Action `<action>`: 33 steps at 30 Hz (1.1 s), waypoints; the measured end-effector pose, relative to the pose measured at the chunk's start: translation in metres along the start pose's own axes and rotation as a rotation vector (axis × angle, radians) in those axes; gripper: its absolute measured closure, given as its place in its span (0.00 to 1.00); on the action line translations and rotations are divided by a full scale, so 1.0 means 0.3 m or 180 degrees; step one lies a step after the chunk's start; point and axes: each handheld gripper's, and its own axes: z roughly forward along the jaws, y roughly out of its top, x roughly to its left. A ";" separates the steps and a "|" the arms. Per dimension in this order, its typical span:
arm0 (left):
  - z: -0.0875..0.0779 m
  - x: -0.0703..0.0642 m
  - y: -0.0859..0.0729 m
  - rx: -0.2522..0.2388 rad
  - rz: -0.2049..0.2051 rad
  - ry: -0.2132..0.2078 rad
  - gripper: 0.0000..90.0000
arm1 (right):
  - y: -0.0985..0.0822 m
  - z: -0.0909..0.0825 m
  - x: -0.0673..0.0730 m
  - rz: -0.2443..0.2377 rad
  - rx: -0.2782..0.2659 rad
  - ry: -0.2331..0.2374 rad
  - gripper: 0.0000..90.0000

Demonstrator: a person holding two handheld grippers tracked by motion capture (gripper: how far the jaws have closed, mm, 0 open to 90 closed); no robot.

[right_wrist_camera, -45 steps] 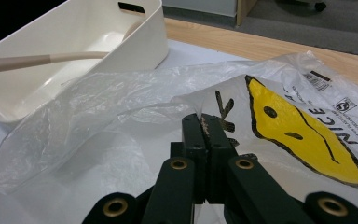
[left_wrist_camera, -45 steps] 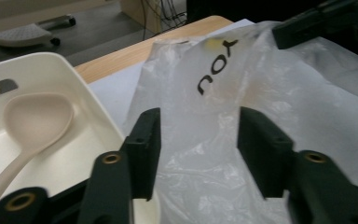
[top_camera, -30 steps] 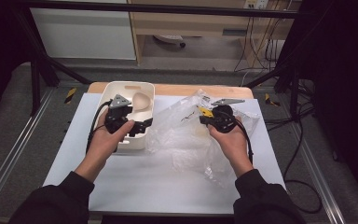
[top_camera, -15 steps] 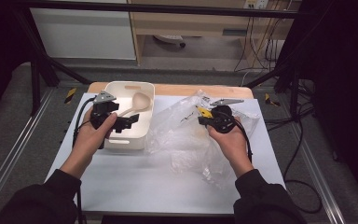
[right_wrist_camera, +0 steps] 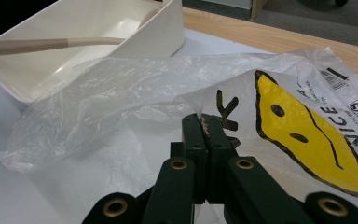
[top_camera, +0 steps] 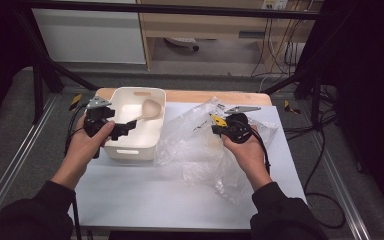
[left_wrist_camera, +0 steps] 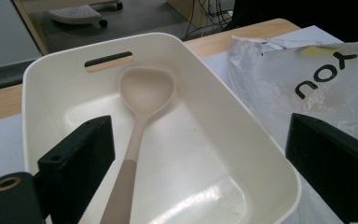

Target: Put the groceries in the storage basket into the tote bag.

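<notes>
While the right gripper (right_wrist_camera: pixel 204 128) has its jaws pressed together on an edge of the clear plastic bag (top_camera: pixel 200 145) at table centre, the left gripper (left_wrist_camera: pixel 205 158) is spread wide with nothing in it, over the one white bin (left_wrist_camera: pixel 242 140) far left. Its own view shows one beige spoon (left_wrist_camera: pixel 140 107) inside; the right gripper view shows the bag's yellow face print (right_wrist_camera: pixel 307 135).

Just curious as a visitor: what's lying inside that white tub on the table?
Inside the white tub lies one beige spoon, bowl toward the slotted far end. The tub floor nearest the camera is hidden behind the left gripper, whose jaws stand open.
</notes>
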 end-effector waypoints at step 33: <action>0.095 0.145 -0.073 0.0412 -0.0011 0.0090 0.41 | -0.020 0.005 -0.022 0.0029 0.0021 0.0022 1.00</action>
